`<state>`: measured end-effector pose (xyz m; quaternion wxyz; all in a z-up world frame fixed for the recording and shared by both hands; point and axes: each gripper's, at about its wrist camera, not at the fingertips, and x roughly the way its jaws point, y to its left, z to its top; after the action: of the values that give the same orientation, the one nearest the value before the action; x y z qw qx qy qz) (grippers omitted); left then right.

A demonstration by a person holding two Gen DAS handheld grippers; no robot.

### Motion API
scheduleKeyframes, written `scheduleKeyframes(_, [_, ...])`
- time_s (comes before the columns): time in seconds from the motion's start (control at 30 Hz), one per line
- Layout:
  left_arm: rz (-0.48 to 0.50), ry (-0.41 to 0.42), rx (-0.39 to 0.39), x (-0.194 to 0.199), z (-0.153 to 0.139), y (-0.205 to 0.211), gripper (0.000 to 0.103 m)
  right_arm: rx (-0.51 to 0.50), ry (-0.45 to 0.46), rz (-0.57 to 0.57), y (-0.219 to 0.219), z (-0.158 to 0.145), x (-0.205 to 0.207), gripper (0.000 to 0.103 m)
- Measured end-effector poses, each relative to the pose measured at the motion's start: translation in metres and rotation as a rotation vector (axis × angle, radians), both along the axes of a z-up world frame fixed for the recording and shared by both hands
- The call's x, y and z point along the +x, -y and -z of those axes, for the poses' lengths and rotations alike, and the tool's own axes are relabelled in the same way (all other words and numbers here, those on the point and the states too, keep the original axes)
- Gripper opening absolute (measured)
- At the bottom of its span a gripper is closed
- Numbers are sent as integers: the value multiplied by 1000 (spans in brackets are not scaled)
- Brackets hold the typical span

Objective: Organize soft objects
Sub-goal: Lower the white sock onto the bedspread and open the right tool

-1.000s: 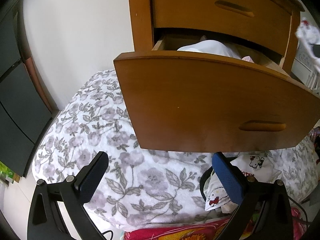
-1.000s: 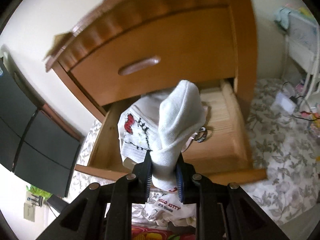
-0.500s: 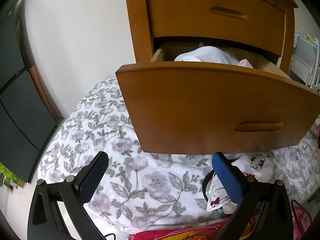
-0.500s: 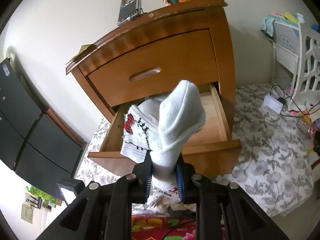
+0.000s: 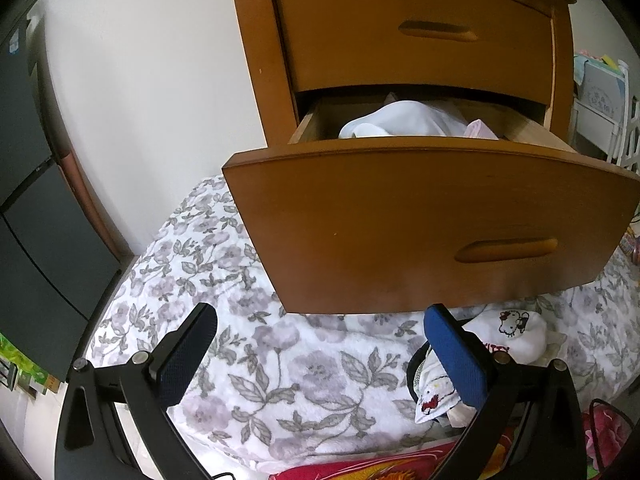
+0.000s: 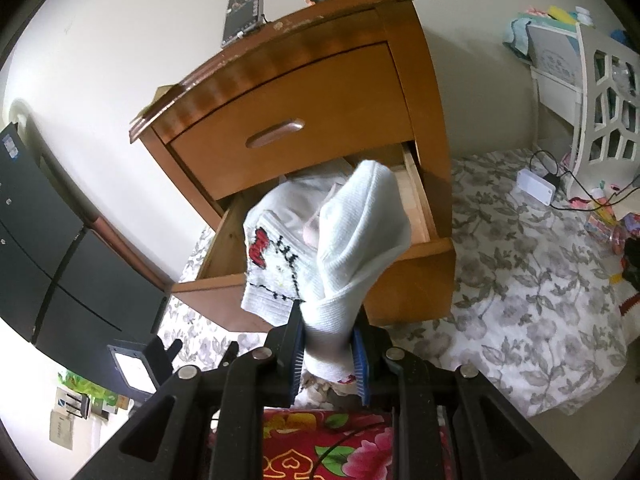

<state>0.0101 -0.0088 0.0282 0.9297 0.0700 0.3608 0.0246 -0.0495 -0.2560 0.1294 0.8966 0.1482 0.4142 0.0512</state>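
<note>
White socks [image 6: 352,248], cat print with red bow, bunched and pinched between pads of right gripper [image 6: 327,354], hanging in front of the open lower drawer [image 6: 420,200] of wooden nightstand [image 6: 320,92]. Left gripper [image 5: 316,352] spread wide, nothing between fingers, low over floral blanket [image 5: 200,280] below drawer front. More white fabric [image 5: 400,120] already inside drawer. Other printed socks [image 5: 516,332] loose on blanket just beside left gripper's blue pad.

Step in hand, as judged: carry held socks over drawer and drop in. To do well: lift bundle clear of drawer front edge, move past it over bare wood on right side of drawer, lower until fabric rests, then release. Keep dangling toe end from catching on rim. Left gripper best kept clear of drawer front, ready for loose socks on blanket.
</note>
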Motion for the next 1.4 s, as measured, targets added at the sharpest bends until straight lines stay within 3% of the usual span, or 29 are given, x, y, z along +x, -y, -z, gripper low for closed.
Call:
scheduleKeyframes(0.33, [5,6,17,-1,0,3,103,-6,-102,-21,-7,36,8,23])
scheduleKeyframes(0.87, [6,-3,18,0,1,4,103,-20,-386,-81,-29,141,36,25])
scheduleKeyframes(1.4, [6,-14,7,1,2,2,103,-46,-482,-107,-46,173,62,25])
